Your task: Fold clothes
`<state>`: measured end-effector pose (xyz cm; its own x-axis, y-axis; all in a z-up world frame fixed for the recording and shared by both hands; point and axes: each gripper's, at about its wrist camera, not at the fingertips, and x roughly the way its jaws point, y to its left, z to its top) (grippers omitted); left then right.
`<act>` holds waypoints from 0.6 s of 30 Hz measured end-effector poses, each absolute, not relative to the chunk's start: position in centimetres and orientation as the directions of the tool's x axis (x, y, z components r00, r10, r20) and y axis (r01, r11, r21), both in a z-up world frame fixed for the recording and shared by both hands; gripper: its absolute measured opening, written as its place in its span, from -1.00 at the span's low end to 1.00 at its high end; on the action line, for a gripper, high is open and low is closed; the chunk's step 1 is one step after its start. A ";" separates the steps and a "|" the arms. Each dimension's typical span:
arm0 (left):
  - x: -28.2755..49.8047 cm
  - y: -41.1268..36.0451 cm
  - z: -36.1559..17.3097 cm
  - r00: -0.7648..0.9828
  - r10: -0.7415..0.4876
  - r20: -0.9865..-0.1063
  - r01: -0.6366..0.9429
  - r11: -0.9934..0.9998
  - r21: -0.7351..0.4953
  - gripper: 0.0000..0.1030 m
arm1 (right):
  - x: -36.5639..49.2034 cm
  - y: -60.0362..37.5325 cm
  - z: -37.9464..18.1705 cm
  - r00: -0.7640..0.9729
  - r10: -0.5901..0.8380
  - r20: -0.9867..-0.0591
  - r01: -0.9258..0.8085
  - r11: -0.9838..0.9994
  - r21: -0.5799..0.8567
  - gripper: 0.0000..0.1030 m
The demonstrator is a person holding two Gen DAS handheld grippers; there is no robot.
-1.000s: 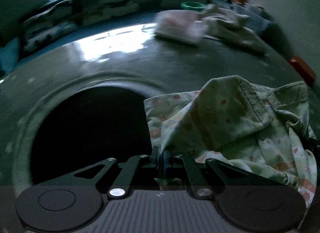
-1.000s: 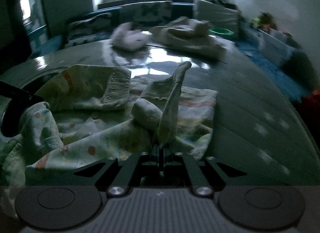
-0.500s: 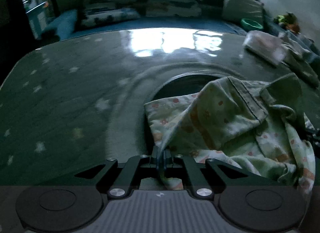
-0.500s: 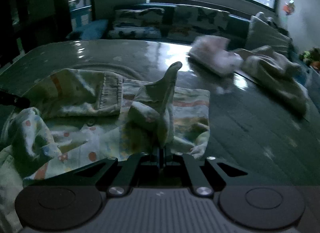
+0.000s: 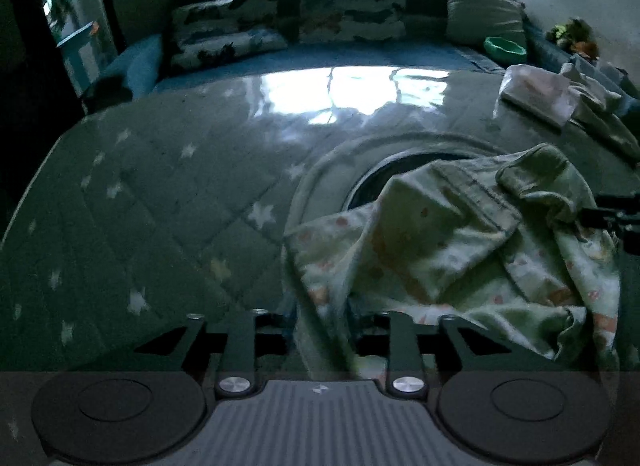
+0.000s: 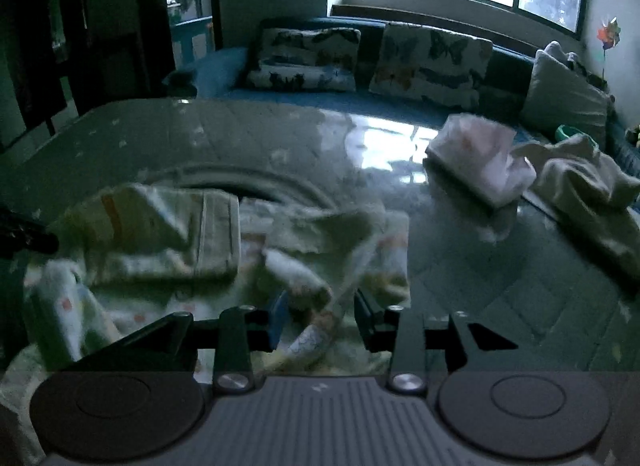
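Observation:
A light green patterned garment (image 5: 460, 250) lies crumpled on the dark table, partly over a round dark opening (image 5: 404, 173). My left gripper (image 5: 322, 330) is open, with the garment's near edge lying loose between the spread fingers. In the right wrist view the same garment (image 6: 208, 242) lies spread and blurred. My right gripper (image 6: 320, 322) is open just above its near fold, which has dropped flat. The other gripper's dark tip shows at the right edge of the left wrist view (image 5: 616, 217).
A folded pink-white garment (image 6: 476, 157) and a pale crumpled cloth pile (image 6: 584, 181) sit at the table's far right. A sofa with butterfly cushions (image 6: 432, 57) runs behind the table. A green bowl (image 5: 505, 47) rests on the sofa.
Both grippers have opened and let go of the garment. The cloth peak held up by the right gripper has fallen flat. Both views have swung toward the sofa.

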<state>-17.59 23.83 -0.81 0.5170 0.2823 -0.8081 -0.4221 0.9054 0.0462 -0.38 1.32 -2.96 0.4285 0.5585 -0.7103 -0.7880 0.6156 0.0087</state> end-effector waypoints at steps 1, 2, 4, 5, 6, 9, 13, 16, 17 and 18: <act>-17.2 23.8 -0.7 0.521 0.287 -0.804 -0.417 0.907 0.054 -0.03 | 0.0 1.6 -2.9 0.432 0.557 -0.709 -0.787 0.617 0.006 -0.24; -16.8 23.9 -0.5 0.526 0.289 -0.800 -0.408 0.911 0.061 -0.02 | 0.3 1.9 -2.9 0.436 0.555 -0.709 -0.786 0.619 0.001 -0.21; -15.7 23.9 -0.3 0.534 0.289 -0.794 -0.391 0.918 0.071 0.08 | 1.0 2.4 -3.0 0.434 0.553 -0.711 -0.787 0.617 -0.001 -0.13; -15.1 23.9 -0.3 0.537 0.287 -0.793 -0.382 0.921 0.074 0.11 | 1.3 2.7 -3.2 0.431 0.550 -0.715 -0.788 0.616 -0.001 -0.11; -14.5 24.0 -0.4 0.540 0.285 -0.792 -0.374 0.924 0.078 0.14 | 1.6 3.0 -3.4 0.428 0.546 -0.720 -0.789 0.615 -0.003 -0.09; -12.6 24.2 -0.9 0.539 0.277 -0.795 -0.359 0.930 0.081 0.31 | 2.2 3.8 -3.8 0.422 0.544 -0.725 -0.792 0.610 -0.003 0.07; -10.1 24.5 -1.6 0.541 0.259 -0.800 -0.335 0.939 0.077 0.41 | 2.9 4.2 -4.4 0.412 0.545 -0.730 -0.789 0.614 0.013 0.17; -8.7 24.7 -2.3 0.543 0.243 -0.804 -0.313 0.947 0.075 0.38 | 3.2 4.1 -4.7 0.378 0.562 -0.736 -0.794 0.606 0.055 0.17; -8.3 24.7 -2.5 0.542 0.237 -0.806 -0.305 0.949 0.074 0.38 | 3.2 4.1 -4.7 0.372 0.565 -0.737 -0.796 0.603 0.061 0.17; -8.0 24.7 -2.8 0.542 0.232 -0.808 -0.298 0.952 0.073 0.35 | 3.2 4.1 -4.8 0.368 0.567 -0.737 -0.798 0.599 0.063 0.17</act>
<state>-7.98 24.69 -2.77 0.5422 0.2315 -0.8077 -0.2984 0.9517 0.0725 3.19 4.13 -4.77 0.3676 0.5666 -0.7375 -0.7980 0.5994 0.0627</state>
